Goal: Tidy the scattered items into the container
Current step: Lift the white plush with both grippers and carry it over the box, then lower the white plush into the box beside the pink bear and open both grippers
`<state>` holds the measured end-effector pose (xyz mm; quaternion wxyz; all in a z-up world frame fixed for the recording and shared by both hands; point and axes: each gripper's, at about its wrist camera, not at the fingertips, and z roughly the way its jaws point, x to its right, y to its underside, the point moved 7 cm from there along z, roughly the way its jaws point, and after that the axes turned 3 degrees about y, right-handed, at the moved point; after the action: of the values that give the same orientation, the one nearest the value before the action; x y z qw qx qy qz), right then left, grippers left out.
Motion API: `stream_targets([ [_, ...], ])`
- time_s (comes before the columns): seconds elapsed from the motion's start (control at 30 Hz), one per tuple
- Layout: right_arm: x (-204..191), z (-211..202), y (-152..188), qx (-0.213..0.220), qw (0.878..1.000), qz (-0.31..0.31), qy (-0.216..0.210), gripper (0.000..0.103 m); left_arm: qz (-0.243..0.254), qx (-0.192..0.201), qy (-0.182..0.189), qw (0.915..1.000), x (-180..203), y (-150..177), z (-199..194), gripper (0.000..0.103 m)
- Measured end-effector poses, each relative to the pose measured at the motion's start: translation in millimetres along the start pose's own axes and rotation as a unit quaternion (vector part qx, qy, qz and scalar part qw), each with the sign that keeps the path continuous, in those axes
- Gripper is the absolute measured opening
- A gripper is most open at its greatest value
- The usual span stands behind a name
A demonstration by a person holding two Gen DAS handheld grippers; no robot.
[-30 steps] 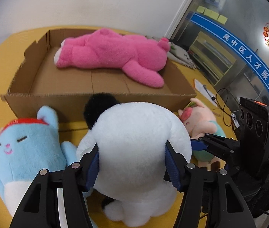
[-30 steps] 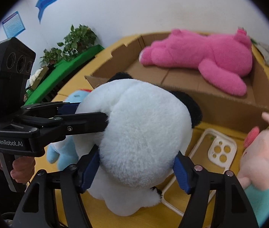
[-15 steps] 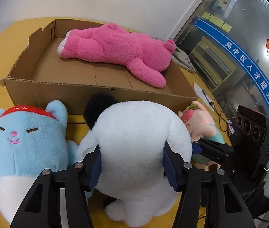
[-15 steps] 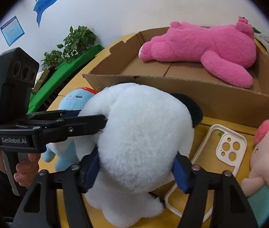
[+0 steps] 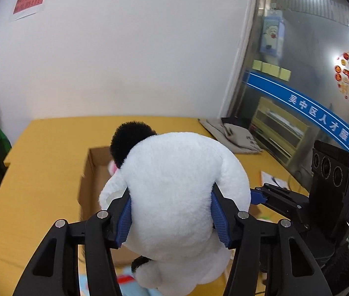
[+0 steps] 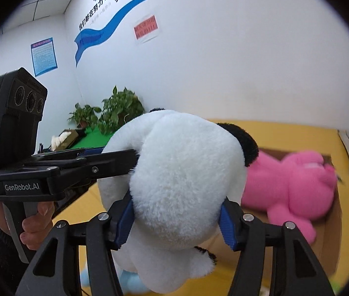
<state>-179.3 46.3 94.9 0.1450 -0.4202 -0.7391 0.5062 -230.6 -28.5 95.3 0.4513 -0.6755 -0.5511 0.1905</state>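
Yellow table [image 5: 51,153] below; panda plush [image 5: 174,197] squeezed btwn both fingers [image 5: 125,217].

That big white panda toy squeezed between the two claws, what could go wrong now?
1. The panda plush is soft; the left gripper and right gripper only pinch its fur, so it might slip out above the yellow table.
2. The pink plush already fills much of the cardboard box, so the panda may land on it or catch the box wall.
3. It blocks both cameras, so aiming looks hard.
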Motion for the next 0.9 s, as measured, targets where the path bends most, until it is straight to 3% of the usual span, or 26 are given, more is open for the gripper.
stream_targets([
  [0.1,5,47,-14,-0.002,1.0,0.013,0.004,0.059,-0.018,-0.026,-0.011,0.9994,-38,-7,30,0.06],
  [0.27,21,129,9,-0.045,0.997,0.062,0.011,0.059,-0.065,-0.082,-0.029,0.9941,-99,19,92,0.061],
  [0.4,36,179,53,-0.132,0.986,0.099,0.031,0.058,-0.077,-0.151,-0.035,0.985,-124,63,142,0.066],
  [0.47,40,194,73,-0.167,0.98,0.099,0.047,0.059,-0.062,-0.142,-0.042,0.987,-128,71,148,0.071],
  [0.57,38,193,75,-0.16,0.981,0.094,0.056,0.065,-0.073,-0.137,-0.033,0.9873,-132,71,144,0.077],
  [0.63,39,190,74,-0.164,0.98,0.102,0.05,0.078,-0.075,-0.136,-0.023,0.9876,-133,71,135,0.078],
  [0.7,41,177,75,-0.165,0.979,0.11,0.038,0.079,-0.081,-0.127,-0.026,0.9883,-132,69,119,0.08],
  [0.8,39,138,78,-0.15,0.981,0.112,0.049,0.082,-0.074,-0.104,-0.066,0.9896,-119,64,88,0.081],
  [0.9,43,94,81,-0.132,0.982,0.108,0.084,0.083,-0.046,-0.066,-0.102,0.9916,-91,63,45,0.09],
])
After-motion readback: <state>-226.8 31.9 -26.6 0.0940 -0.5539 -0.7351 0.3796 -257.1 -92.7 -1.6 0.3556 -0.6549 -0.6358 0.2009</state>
